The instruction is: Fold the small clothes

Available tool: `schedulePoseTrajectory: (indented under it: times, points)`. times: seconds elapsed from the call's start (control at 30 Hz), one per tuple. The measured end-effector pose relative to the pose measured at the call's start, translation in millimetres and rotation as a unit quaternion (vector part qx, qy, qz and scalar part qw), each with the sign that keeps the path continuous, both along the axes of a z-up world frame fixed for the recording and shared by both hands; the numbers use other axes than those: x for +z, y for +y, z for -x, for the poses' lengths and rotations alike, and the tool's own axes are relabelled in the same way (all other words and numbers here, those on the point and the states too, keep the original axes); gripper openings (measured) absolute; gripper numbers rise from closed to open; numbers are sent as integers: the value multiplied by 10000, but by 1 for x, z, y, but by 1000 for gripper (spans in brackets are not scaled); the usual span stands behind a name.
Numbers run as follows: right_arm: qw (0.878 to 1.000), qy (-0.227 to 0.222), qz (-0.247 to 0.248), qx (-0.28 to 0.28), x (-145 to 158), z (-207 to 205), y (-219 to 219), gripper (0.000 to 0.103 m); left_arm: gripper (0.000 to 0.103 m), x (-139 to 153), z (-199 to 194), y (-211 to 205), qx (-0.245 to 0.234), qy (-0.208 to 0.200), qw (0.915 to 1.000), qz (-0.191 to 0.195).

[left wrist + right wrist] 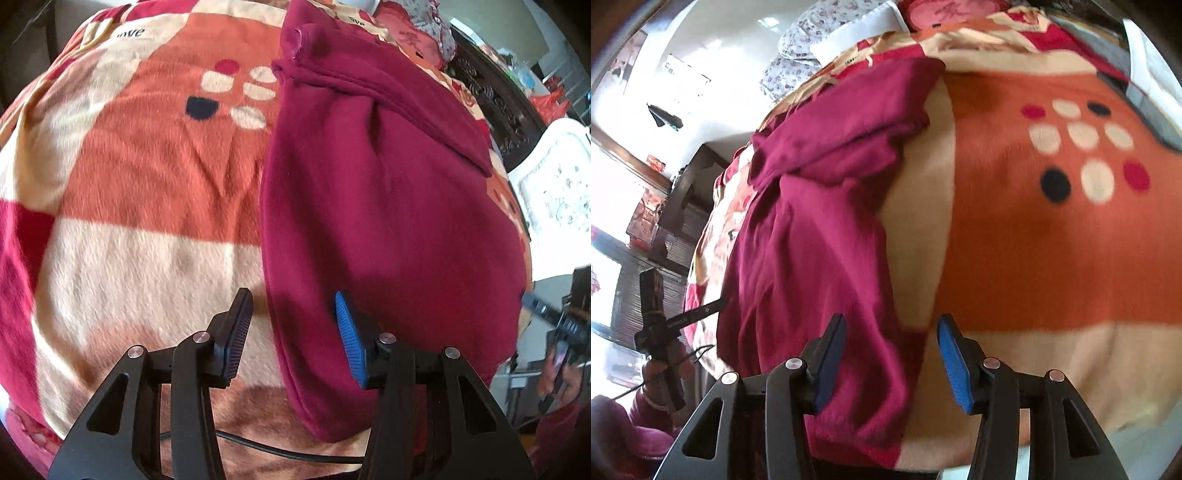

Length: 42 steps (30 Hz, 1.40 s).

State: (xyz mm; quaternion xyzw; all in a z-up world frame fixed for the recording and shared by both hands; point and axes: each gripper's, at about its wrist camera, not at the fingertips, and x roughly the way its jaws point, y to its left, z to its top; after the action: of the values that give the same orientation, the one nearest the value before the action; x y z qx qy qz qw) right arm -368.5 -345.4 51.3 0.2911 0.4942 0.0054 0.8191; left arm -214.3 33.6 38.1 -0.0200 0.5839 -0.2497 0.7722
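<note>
A dark red garment [388, 192] lies on an orange, cream and red blanket [147, 184], folded lengthwise with a sleeve laid across its far part. My left gripper [293, 306] is open and empty, hovering over the garment's left edge near its close end. In the right wrist view the same garment [820, 221] lies to the left on the blanket [1052, 258]. My right gripper [891, 328] is open and empty, above the garment's right edge near its close end.
Floral pillows [812, 40] lie at the bed's far end. Dark wooden furniture [491, 99] stands beside the bed. The other gripper shows at the right edge of the left wrist view [557, 325] and at the left edge of the right wrist view [661, 332].
</note>
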Motion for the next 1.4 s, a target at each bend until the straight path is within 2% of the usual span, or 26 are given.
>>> schedulePoseTrajectory:
  times: [0.23,0.4,0.47,0.57,0.63,0.73,0.77,0.8,0.83,0.87,0.93,1.07,1.2,1.33,1.4]
  points:
    - [9997,30,-223,61,-15,11,14,49,46,-8,10,13,32,440,9982,415]
    - [9993,-101,-350,59,-17,14,21,49,46,-8,22,21,-25,746,9957,551]
    - [9992,-144,-376,46,-19,15,22,49,46,-8,27,22,-40,672,9965,494]
    - [9987,-199,-476,-33,-22,17,22,49,48,-5,32,9,-169,415,9988,209]
    - [9985,-257,-478,-35,-22,19,22,49,59,-6,35,1,-233,320,9991,160]
    - [9980,-397,-481,-60,-24,21,22,49,60,-5,39,-8,-417,119,9990,-67]
    - [9980,-441,-445,-64,-25,22,23,45,60,-5,40,-10,-472,70,9988,-144]
    - [9982,-462,-384,-27,-23,23,23,39,43,-4,42,-12,-528,-26,9983,-230]
    - [9985,-464,-284,44,-21,23,26,27,17,-4,43,-14,-553,-88,9980,-293]
    - [9986,-487,-210,70,-18,23,28,19,11,-3,44,-19,-597,-137,9975,-350]
    - [9982,-577,-118,111,-10,25,29,9,8,-2,45,-24,-619,-189,9974,-306]
    - [9960,-816,-269,242,15,33,33,8,7,17,48,-14,-749,-404,9962,-168]
    - [9933,-1005,-158,543,41,39,45,8,7,42,53,10,-907,-656,9937,-88]
    - [9954,-635,-239,671,22,34,48,8,7,26,49,24,-746,-443,9960,-212]
    - [9970,-263,-170,709,3,30,50,8,6,12,44,29,-628,-220,9975,-233]
